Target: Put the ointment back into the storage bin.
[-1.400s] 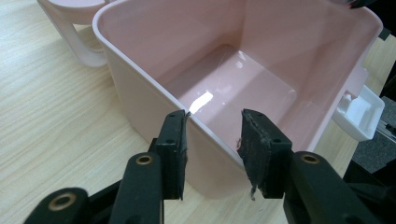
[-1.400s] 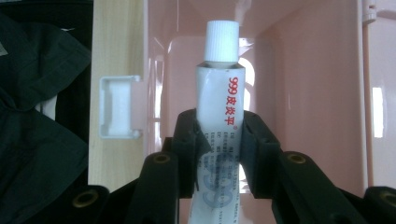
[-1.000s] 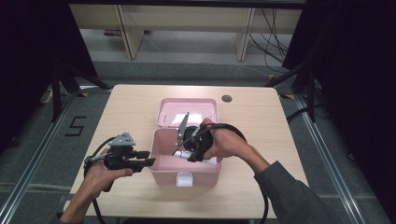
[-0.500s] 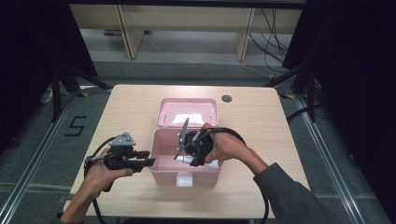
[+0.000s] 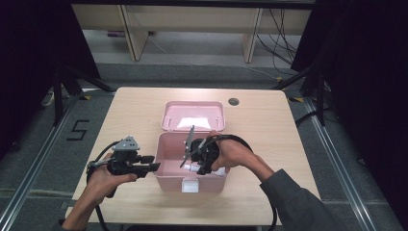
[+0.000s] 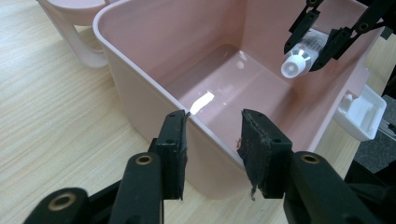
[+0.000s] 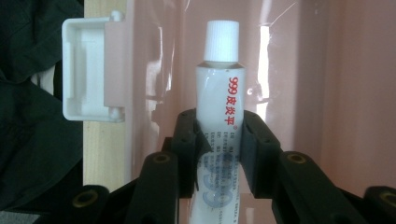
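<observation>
A pale wooden table [image 5: 134, 115] stands on a grey floor with dark curtains at both sides. Near its middle sits an open pink box [image 5: 169, 166], lid [image 5: 193, 115] tipped back on the far side. The left gripper [image 6: 212, 154] straddles the box's left wall, jaws apart either side of it. The right gripper [image 7: 218, 140] clamps a white tube [image 7: 219, 107], cap forward, inside the box. Compared with a second ago, the right hand [image 5: 231, 154] sits slightly nearer and lower; the left hasn't budged.
</observation>
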Demonstrator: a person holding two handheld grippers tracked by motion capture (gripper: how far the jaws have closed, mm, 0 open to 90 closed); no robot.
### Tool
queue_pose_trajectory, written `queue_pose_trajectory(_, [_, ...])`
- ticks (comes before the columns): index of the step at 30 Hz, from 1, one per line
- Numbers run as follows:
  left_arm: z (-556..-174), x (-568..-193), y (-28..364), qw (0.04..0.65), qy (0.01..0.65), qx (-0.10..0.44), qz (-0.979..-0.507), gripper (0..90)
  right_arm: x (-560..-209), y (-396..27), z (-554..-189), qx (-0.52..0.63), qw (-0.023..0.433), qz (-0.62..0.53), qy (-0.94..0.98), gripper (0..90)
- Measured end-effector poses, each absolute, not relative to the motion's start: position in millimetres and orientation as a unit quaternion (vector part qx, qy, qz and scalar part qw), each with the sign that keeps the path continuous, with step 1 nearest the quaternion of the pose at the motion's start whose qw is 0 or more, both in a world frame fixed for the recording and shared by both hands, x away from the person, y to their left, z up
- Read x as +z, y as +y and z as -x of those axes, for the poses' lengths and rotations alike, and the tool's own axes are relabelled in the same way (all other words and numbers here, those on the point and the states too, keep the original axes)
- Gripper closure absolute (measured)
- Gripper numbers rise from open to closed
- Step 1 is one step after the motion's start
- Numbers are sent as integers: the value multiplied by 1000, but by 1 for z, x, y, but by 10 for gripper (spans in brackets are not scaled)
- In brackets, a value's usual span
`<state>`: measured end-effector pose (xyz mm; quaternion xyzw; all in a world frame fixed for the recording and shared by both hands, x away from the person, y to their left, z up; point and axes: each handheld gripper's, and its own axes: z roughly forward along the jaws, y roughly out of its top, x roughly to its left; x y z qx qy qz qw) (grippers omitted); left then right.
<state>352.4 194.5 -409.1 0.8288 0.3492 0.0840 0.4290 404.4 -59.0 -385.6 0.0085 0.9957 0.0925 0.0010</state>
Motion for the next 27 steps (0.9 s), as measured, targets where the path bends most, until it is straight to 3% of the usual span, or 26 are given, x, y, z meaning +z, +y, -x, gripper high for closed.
queue_pose_trajectory(12, [-353,-410,194,431,350,83,-828,602,-400,-56,-408,99,-17,22,995,700])
queue_pose_trajectory(13, [-353,-410,194,431,350,83,-828,602,-399,-56,-403,86,-31,-20,996,700])
queue_pose_trajectory(27, [-353,-411,194,431,350,79,-828,590,-405,-56,-407,93,-56,-27,994,674])
